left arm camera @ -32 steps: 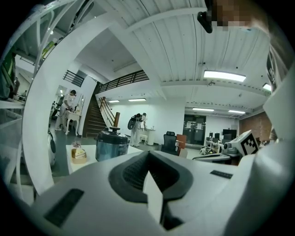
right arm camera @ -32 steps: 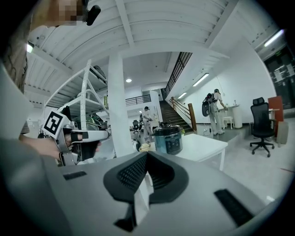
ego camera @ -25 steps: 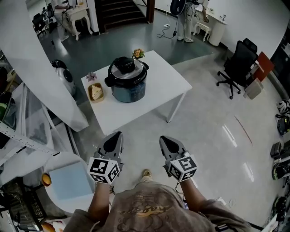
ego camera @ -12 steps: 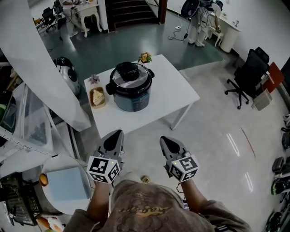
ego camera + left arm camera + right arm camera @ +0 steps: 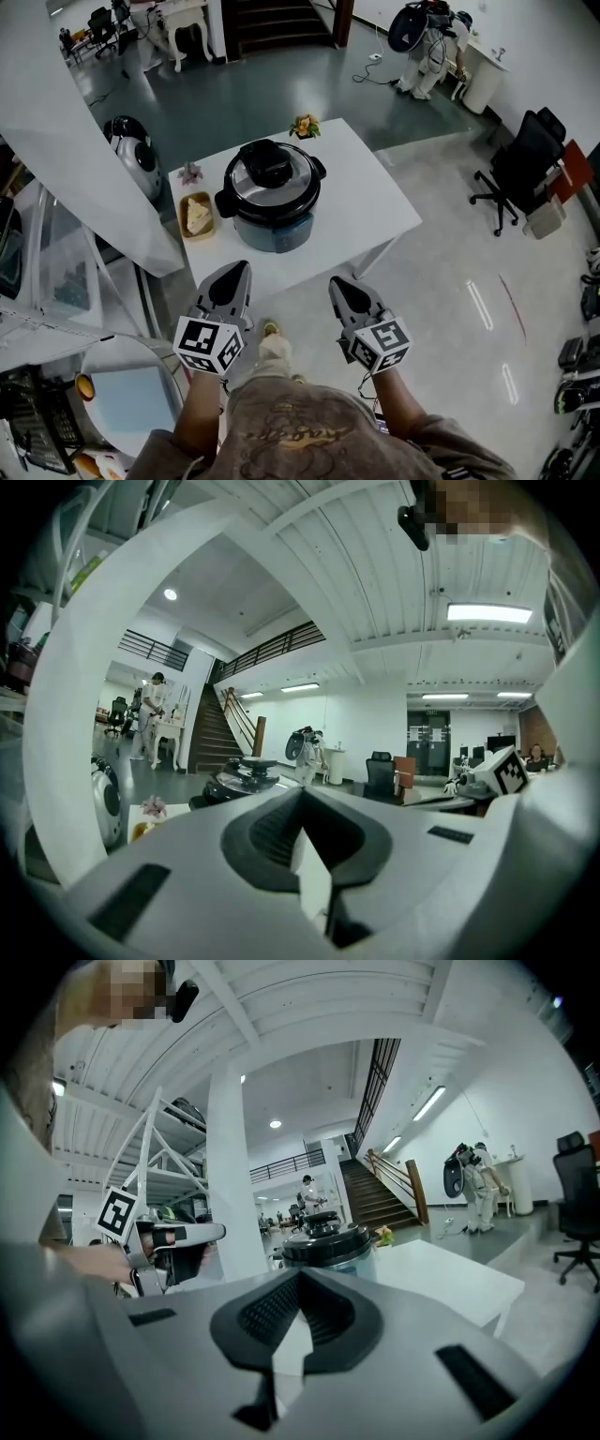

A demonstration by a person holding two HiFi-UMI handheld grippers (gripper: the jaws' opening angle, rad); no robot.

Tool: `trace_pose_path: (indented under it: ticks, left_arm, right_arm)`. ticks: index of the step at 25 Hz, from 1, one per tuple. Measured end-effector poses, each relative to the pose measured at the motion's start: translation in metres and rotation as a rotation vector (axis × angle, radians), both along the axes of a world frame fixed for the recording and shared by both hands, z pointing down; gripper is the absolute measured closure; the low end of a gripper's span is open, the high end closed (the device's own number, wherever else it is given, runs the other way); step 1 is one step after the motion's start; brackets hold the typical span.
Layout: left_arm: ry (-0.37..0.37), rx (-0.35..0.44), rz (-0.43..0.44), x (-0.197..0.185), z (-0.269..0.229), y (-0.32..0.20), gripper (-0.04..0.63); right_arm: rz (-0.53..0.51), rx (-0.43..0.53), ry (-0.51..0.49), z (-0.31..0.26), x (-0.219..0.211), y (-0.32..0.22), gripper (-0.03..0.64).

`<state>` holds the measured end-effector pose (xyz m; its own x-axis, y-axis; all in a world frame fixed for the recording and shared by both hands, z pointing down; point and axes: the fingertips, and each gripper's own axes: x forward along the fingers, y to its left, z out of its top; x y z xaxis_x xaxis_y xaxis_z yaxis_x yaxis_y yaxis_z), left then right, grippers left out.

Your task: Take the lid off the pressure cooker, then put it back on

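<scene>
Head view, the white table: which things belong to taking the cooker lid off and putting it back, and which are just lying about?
For the job: pressure cooker; its lid, seated on it; left gripper and right gripper, both shut and empty.

Lying about: tan bowl beside the cooker; pink flower ornament; yellow flower ornament at the far edge; black office chair on the floor.

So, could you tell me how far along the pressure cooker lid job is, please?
Nothing looks done: the lid sits on the pressure cooker on the white table. In hand: nothing. The left gripper and right gripper are held well short of the cooker, jaws together and empty. Left: reach the cooker, lift the lid off, then set it back on.
</scene>
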<state>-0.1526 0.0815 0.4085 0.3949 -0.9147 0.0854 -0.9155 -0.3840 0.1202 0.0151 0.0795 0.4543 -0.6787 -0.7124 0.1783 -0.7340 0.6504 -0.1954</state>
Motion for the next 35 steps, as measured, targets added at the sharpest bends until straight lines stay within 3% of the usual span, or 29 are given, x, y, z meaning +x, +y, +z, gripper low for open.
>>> trace_pose_path:
  ticks: [9,17,22,35]
  left_arm:
    - [0.026,0.008,0.004,-0.024,-0.013,-0.092,0.594]
    - [0.01,0.007,0.072,-0.031,-0.013,-0.153,0.594]
    - [0.046,0.021,0.102,-0.029,-0.021,-0.172,0.594]
    - [0.075,0.024,0.049,-0.03,-0.028,-0.195,0.593]
  right_arm:
    - [-0.01,0.01,-0.002,-0.016,-0.027,-0.094,0.62]
    - [-0.011,0.049,0.005,-0.03,-0.049,-0.158,0.62]
    - [0.0,0.047,-0.014,-0.036,-0.056,-0.176,0.62]
    - [-0.08,0.062,-0.038,-0.051,-0.058,-0.215,0.609]
